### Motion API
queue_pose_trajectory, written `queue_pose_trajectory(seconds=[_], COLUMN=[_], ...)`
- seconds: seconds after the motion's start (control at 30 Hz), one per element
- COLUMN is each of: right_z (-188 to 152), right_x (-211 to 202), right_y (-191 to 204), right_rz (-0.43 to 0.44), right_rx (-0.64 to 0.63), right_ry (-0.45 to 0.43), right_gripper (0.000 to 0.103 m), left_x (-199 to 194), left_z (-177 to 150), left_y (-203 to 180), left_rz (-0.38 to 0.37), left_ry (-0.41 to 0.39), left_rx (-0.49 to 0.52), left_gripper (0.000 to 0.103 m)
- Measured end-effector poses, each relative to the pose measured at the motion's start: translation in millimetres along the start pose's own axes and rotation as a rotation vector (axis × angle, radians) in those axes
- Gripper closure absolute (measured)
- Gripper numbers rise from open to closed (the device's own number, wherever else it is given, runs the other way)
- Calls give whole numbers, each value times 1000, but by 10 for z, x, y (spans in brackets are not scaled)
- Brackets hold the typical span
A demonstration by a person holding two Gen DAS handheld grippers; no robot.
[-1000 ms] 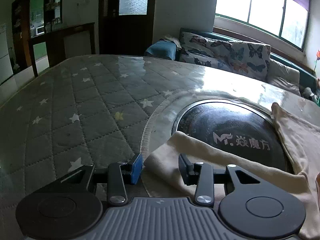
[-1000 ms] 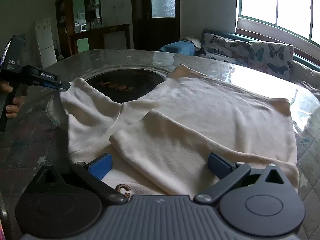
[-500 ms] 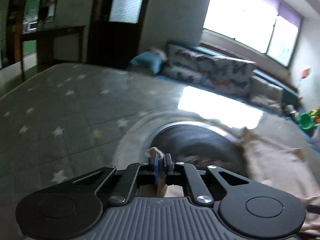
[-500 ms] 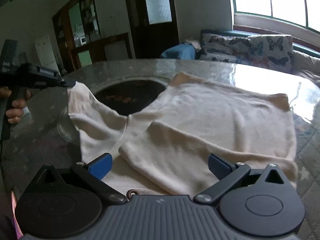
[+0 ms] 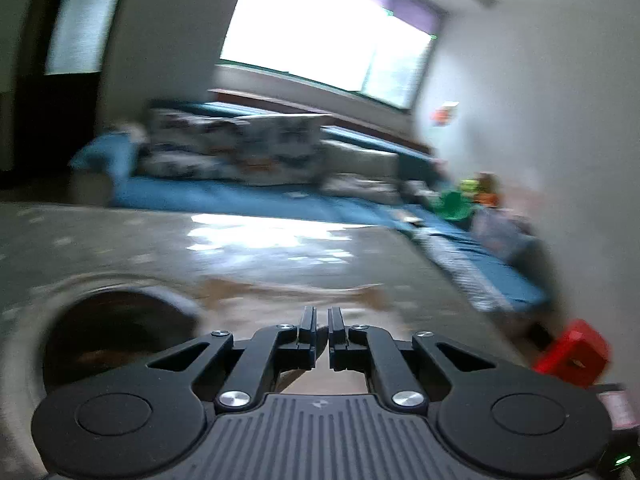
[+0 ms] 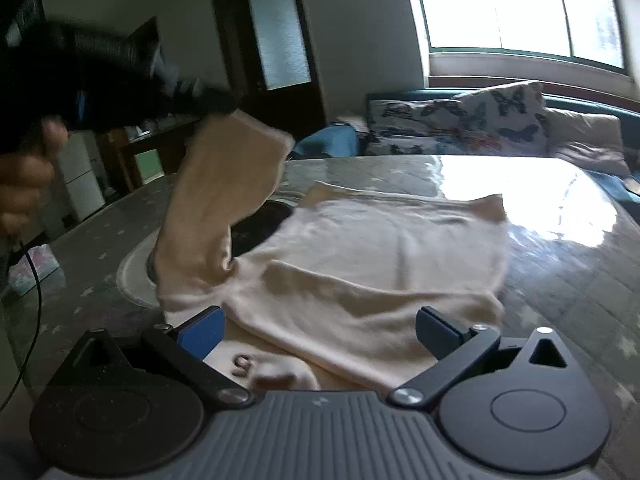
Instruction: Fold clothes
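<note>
A cream sweater point(image 6: 380, 248) lies spread on the table, one sleeve folded across its near part. Its other sleeve point(image 6: 224, 176) hangs lifted off the table at the left, and my left gripper point(image 6: 226, 106) is shut on the cuff. In the blurred left wrist view my left gripper point(image 5: 322, 320) has its jaws almost together, with a bit of cream cloth showing between and under them and the sweater point(image 5: 260, 304) lying beyond. My right gripper point(image 6: 318, 330) stands open low over the near edge of the sweater, its pads wide apart and touching nothing.
A round dark insert point(image 6: 256, 224) sits in the star-patterned table point(image 6: 560, 264) beside the sweater, also seen as the insert point(image 5: 120, 332). A sofa with butterfly cushions point(image 6: 460, 120) stands behind. A person's hand point(image 6: 24, 176) holds the left gripper. A red object point(image 5: 572, 352) is low right.
My left gripper went from open around the sleeve cuff to shut on it, then rose and swung right, lifting the sleeve off the table. My right gripper shifted slightly and stays open.
</note>
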State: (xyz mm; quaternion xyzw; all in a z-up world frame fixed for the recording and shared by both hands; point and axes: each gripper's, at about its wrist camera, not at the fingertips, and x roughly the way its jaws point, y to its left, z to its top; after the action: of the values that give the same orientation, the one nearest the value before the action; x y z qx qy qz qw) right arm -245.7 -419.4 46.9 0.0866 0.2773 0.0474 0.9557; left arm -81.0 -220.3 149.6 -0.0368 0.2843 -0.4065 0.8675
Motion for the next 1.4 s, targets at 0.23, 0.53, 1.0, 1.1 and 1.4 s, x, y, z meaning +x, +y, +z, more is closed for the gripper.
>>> queue_pose_trajectory(seconds=[0.23, 0.53, 1.0, 1.1, 1.4], right_z=[-107, -87, -33, -38, -18], right_x=[-140, -116, 290, 285, 300], right_y=[-183, -301, -315, -326, -364], right_rz=[-38, -41, -99, -103, -118], right_rx=[74, 131, 105, 109, 110], right_ry=[0, -5, 70, 77, 82], right_gripper=[5, 23, 60, 69, 91], left_x=[300, 43, -63, -32, 88], left_z=[-112, -127, -1016, -1116, -1182], left_y=[-481, 263, 797, 750, 787], left_rz=[-161, 15, 63, 45, 17], left_ry=[78, 58, 276, 278, 298], left_rx=[90, 151, 308, 362, 365], left_gripper=[71, 64, 57, 57, 84])
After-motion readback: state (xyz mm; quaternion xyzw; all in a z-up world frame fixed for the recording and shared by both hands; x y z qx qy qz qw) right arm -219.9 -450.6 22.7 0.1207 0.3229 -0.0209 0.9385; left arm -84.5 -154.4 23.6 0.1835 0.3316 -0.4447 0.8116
